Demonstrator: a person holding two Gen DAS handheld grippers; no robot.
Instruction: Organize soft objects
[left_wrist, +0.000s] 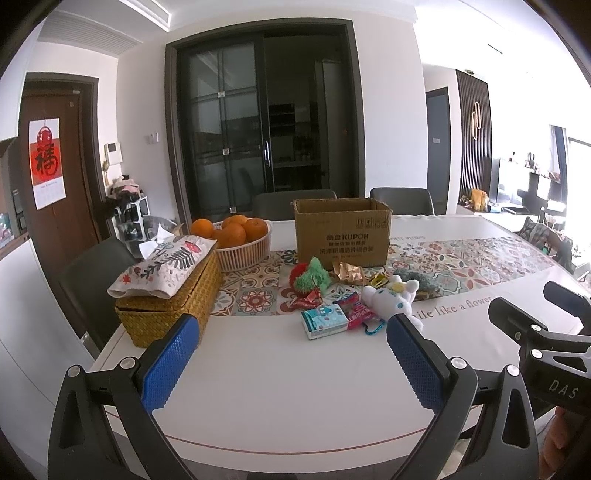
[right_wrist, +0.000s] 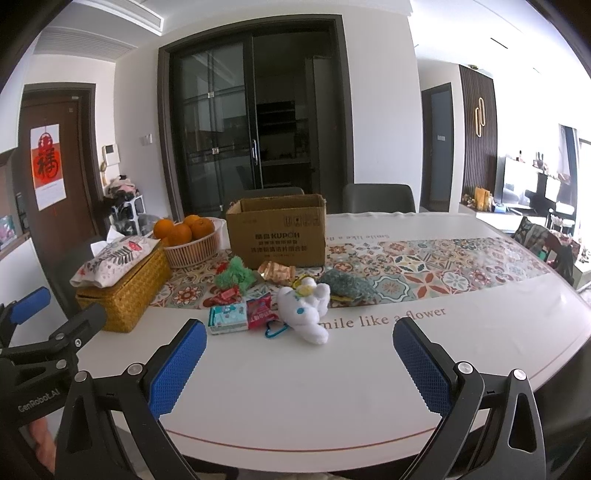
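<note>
The left tool (left_wrist: 291, 362) hovers low over the near edge of the white desk (left_wrist: 280, 398), its blue-padded fingers (left_wrist: 168, 363) spread wide with nothing between them; the right tool (right_wrist: 299, 363) hangs beside it, likewise spread apart and empty, each tool showing at the edge of the other's view. Ahead of both, a loose cluster of soft objects lies where the bare desk meets a patterned runner (right_wrist: 424, 266): a white plush toy (right_wrist: 304, 308) lying on its side, a teal tissue pack (right_wrist: 228, 319) just left of it touching a red packet (right_wrist: 260, 314), and a blue carabiner clip (right_wrist: 275, 331) partly tucked under the plush. Farther back on the runner sit a green fuzzy toy (right_wrist: 234, 275), a crumpled pink-and-gold wrapper (right_wrist: 277, 273) and a blue-green knitted piece (right_wrist: 349, 286). Behind the cluster stands an open cardboard box (right_wrist: 277, 234), upright, its top flaps out of the way. To the left, a white basket of oranges (right_wrist: 192, 245) sits beside a woven yellow tissue box (right_wrist: 125, 291) topped with a floral cloth cover (right_wrist: 114, 260). Grey chairs (right_wrist: 378, 197) line the far side of the desk
</note>
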